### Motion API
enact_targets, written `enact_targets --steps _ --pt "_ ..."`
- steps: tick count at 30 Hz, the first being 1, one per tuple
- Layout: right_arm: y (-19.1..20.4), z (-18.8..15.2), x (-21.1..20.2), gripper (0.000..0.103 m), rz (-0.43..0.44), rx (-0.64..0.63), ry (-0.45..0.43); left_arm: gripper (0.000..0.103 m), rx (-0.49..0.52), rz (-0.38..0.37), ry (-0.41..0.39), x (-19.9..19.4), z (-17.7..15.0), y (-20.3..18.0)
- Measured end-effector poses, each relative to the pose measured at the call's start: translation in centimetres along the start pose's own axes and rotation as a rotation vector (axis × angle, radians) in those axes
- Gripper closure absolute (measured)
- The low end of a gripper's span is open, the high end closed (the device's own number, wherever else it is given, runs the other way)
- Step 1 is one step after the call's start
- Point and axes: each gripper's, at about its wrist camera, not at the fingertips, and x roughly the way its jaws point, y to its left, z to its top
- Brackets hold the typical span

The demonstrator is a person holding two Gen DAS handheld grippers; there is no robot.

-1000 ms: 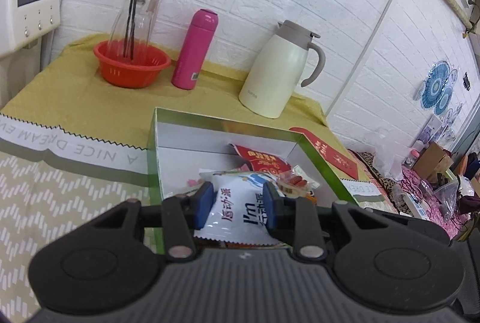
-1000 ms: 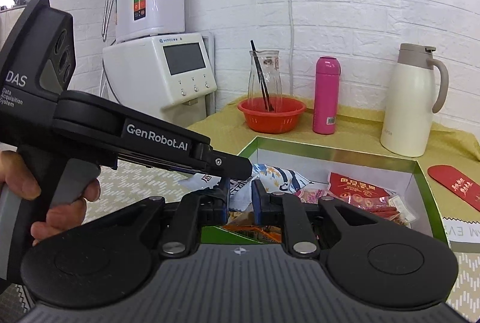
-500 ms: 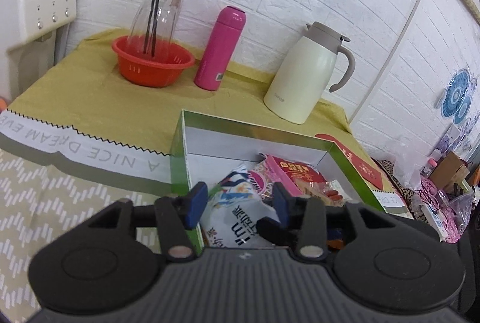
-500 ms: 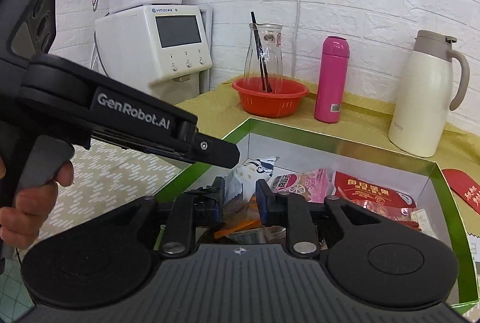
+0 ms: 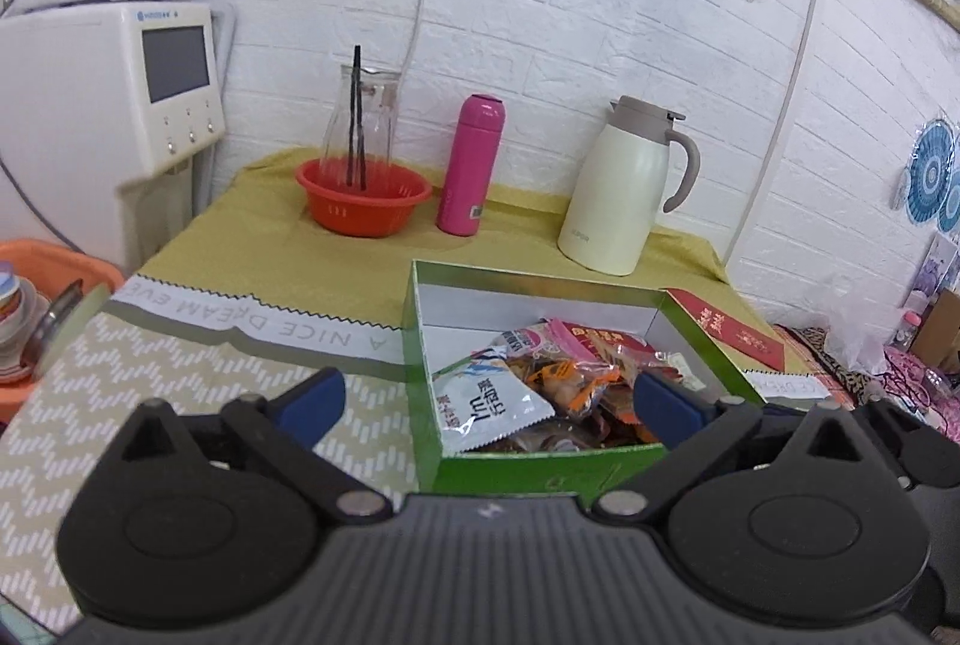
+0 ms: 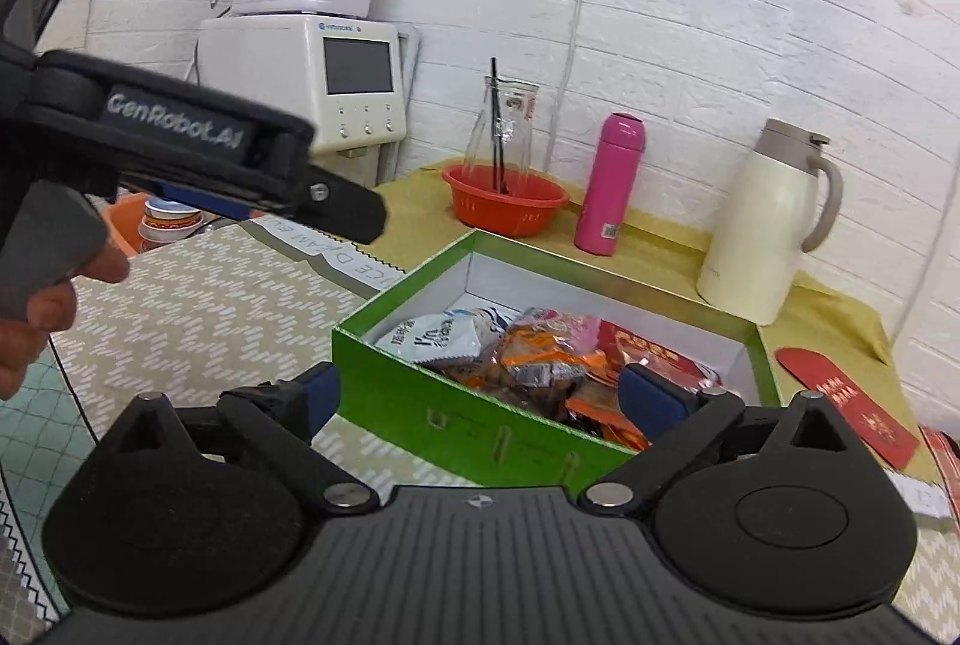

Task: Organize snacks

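A green box (image 5: pixel 510 468) with white inner walls sits on the table and holds several snack packets. A white packet with blue print (image 5: pixel 486 405) lies at its near left, orange packets (image 5: pixel 564 381) in the middle, red ones behind. The box also shows in the right wrist view (image 6: pixel 456 405), with the white packet (image 6: pixel 432 339) at its left. My left gripper (image 5: pixel 489 405) is open and empty, drawn back above the box's near edge. My right gripper (image 6: pixel 477 390) is open and empty over the near wall. The left gripper's body (image 6: pixel 180 147) crosses the right view's upper left.
A cream thermos jug (image 5: pixel 624 189), a pink bottle (image 5: pixel 471 165) and a red bowl (image 5: pixel 363 195) holding a glass carafe stand at the back on the yellow cloth. A red envelope (image 5: pixel 726 327) lies right of the box. A white appliance (image 5: pixel 108 99) stands at left.
Both grippers have opened wide and pulled back from the box. The white packet that the left gripper held now lies in the box.
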Motion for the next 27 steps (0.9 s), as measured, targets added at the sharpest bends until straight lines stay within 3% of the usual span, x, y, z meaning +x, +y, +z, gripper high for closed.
enact_targets --steps 7,15,27 --pt "-1.7 -1.9 -6.5 0.000 -0.046 0.109 0.021 0.001 0.006 0.052 -0.011 -5.6 -3.5 -1.1" --pt "-2.4 -5.1 -11.3 0.000 -0.151 0.196 0.044 0.001 0.098 0.113 0.040 -8.1 -7.7 -3.6" --pt "-2.4 -7.8 -13.2 0.000 -0.234 0.263 0.056 0.001 0.146 0.178 0.066 -8.8 -9.6 -5.2"
